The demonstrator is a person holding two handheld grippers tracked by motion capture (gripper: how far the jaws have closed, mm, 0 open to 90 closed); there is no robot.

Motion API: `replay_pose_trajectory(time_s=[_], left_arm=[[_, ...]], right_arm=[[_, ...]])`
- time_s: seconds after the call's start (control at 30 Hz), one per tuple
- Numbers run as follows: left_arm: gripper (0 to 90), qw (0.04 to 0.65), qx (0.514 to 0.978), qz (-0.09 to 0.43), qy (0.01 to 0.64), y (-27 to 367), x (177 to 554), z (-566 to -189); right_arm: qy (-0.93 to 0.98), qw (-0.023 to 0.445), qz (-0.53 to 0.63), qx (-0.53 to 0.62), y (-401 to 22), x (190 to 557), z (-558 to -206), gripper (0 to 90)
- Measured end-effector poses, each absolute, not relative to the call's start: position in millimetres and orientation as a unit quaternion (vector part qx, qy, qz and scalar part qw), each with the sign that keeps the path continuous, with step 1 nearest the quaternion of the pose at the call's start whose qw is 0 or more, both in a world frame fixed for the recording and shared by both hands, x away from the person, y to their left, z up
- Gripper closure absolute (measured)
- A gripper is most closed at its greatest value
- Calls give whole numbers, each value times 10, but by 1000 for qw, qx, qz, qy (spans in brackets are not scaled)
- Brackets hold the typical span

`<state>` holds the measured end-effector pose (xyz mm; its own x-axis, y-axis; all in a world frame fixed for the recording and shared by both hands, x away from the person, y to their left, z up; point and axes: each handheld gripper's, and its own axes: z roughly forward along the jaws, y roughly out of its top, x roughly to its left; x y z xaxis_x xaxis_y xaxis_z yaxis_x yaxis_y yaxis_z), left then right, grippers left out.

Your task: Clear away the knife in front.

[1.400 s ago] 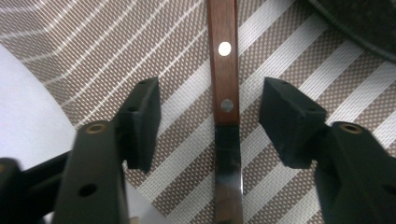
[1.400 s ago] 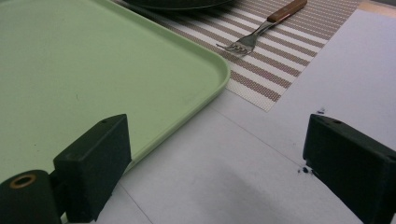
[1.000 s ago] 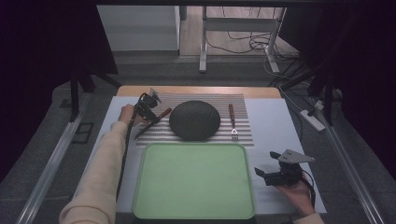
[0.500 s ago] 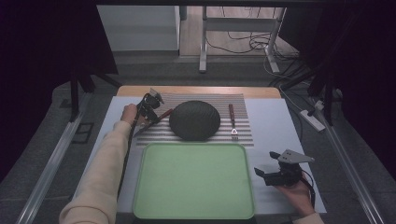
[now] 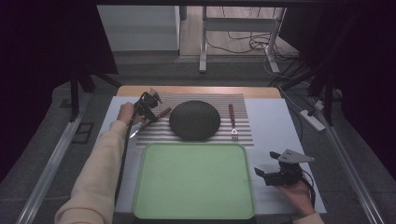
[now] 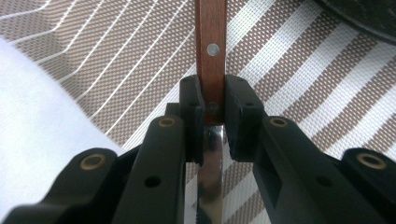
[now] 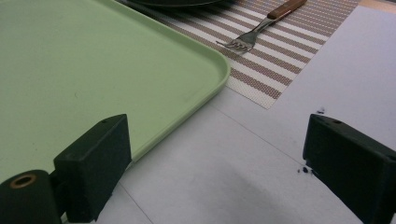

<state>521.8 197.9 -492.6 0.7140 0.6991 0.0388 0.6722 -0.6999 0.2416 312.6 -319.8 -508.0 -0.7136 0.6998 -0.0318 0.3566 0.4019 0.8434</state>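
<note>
Left gripper view: left gripper (image 6: pixel 214 128) clamps the knife (image 6: pixel 211 70)'s riveted wooden handle; right gripper (image 7: pixel 219 163) gapes.

Knife (image 6: pixel 211 56): brown wood handle w/ metal rivets, shiny steel blade. Lies flat, diagonal on the striped placemat (image 5: pixel 154 133), left of the dark plate (image 5: pixel 194 120). Pinched at handle-blade junction between the left tongs (image 6: pixel 214 122).

Green tray (image 5: pixel 194 182), fork (image 5: pixel 232 122), dark plate (image 5: pixel 194 120)
</note>
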Motion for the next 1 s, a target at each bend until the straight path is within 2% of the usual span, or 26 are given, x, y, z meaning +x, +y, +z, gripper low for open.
replay_pose_trajectory(time_s=[0.43,1.0], left_arm=[[776,119,923,72,359,2024,5036,-4743],[777,154,932,86,318,1864,4431,-4419]], right_arm=[[815,194,438,325,-3201,3131,-5081,78],[814,196,439,326,-3196,3124,-5079,78]])
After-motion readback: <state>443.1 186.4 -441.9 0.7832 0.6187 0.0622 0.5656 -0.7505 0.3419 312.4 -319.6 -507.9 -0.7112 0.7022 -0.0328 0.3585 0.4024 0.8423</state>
